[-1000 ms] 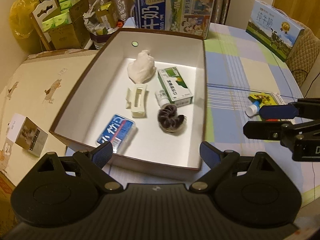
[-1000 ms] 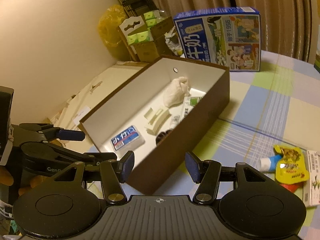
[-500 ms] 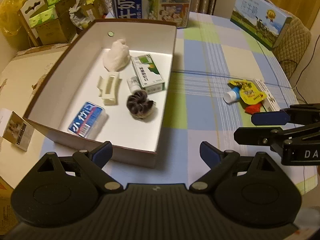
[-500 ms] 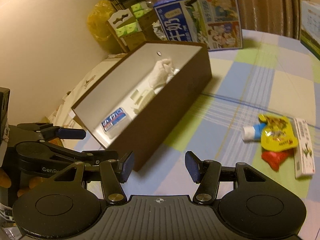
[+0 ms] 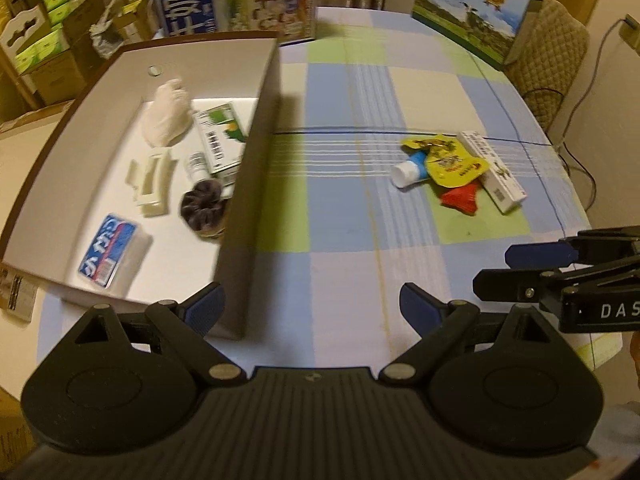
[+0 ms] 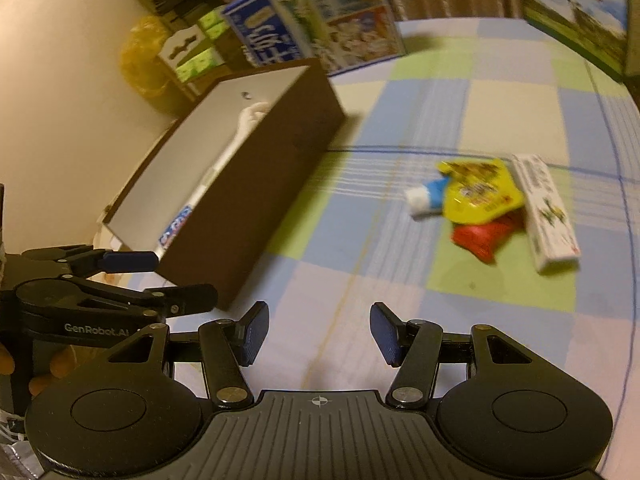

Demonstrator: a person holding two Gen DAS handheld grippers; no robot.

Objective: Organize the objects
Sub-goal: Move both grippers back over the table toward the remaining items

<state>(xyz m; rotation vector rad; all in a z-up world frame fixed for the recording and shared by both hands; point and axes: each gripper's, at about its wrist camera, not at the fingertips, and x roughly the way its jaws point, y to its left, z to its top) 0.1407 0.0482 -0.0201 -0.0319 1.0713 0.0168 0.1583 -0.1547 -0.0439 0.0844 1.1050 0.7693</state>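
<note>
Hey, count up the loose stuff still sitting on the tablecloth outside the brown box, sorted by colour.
Yellow: 1, the pouch
Red: 1, the wrapper
Blue and white: 1, the small tube
White: 1, the long carton
Total: 4, all lying together, right of the brown box.

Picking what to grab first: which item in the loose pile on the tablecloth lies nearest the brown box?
The small white-capped blue tube, at the pile's left end. The yellow pouch, red packet and long white carton all lie farther from the brown box.
</note>
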